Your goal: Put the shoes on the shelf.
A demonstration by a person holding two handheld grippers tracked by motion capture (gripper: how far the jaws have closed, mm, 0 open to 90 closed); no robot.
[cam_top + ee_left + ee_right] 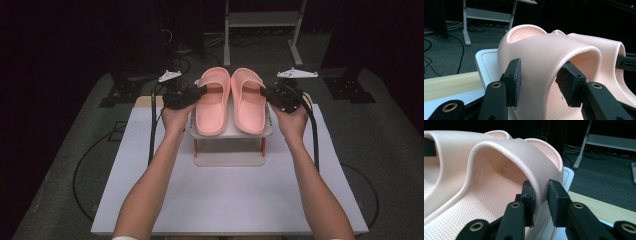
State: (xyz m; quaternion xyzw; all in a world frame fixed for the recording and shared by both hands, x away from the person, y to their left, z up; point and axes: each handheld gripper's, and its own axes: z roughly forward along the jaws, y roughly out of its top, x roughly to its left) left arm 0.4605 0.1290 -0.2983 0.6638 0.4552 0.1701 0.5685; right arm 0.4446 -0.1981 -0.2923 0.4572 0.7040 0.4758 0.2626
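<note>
A pair of soft salmon-pink foam slide sandals sits side by side, toes pointing away from the person, on a small white raised stand (231, 133) with red legs that rests on the pale grey surface (225, 200); the left sandal (212, 102) and the right sandal (248, 100) lie close together, touching or nearly so; the left tool (200, 91) reaches in from the outer side with its jaws straddling the strap wall of the left sandal, and in the left gripper view the pads (515, 80) stand spread, with a gap on the inner side, so nothing is pinched; the right tool (265, 91) has its jaws set either side of the outer strap wall of the right sandal (506, 175), narrowly apart and seemingly pressing it; the step in hand looks like settling or releasing the pair on the stand; the next move probably calls for drawing both tools outward without dragging either sandal off the stand's edge.
</note>
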